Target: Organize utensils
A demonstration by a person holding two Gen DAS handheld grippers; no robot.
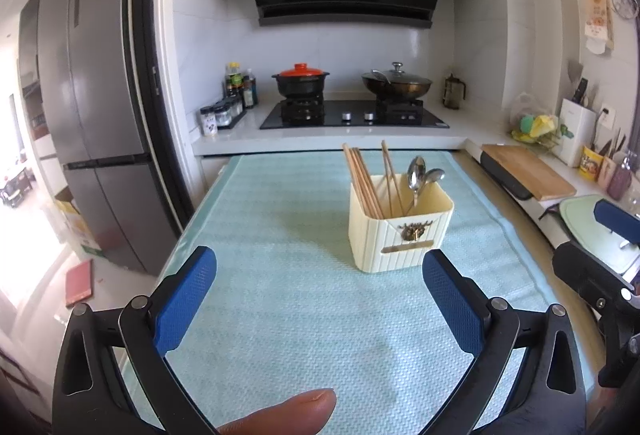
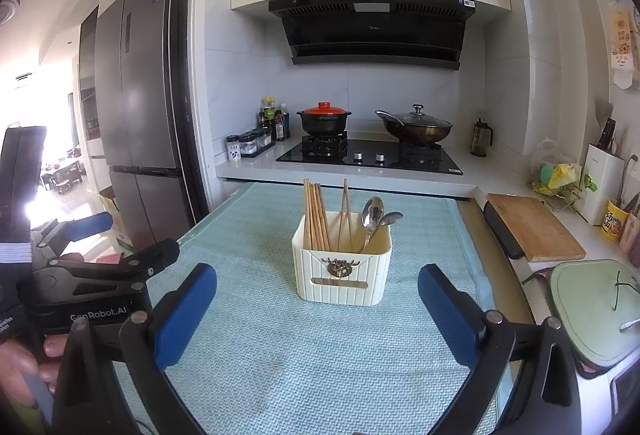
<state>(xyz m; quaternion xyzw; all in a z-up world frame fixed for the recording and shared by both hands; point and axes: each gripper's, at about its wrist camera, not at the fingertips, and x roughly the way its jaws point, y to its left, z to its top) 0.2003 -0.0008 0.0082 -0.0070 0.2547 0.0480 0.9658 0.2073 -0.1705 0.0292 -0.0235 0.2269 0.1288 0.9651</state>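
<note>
A: Left wrist view: left gripper [image 1: 318,299] spread wide apart, nothing between the blue pads, hovering over the teal mat [image 1: 280,315]. Cream utensil holder [image 1: 400,235] up at 1 o'clock, standing upright on the mat, chopsticks [image 1: 362,181] and two spoons [image 1: 420,175] poking out.

B: Right wrist view: right gripper [image 2: 318,299] gaping wide too, empty. Holder [image 2: 342,271] at 12 o'clock, well clear of the pads. Left gripper's black body [image 2: 92,283] off at 9 o'clock.
</note>
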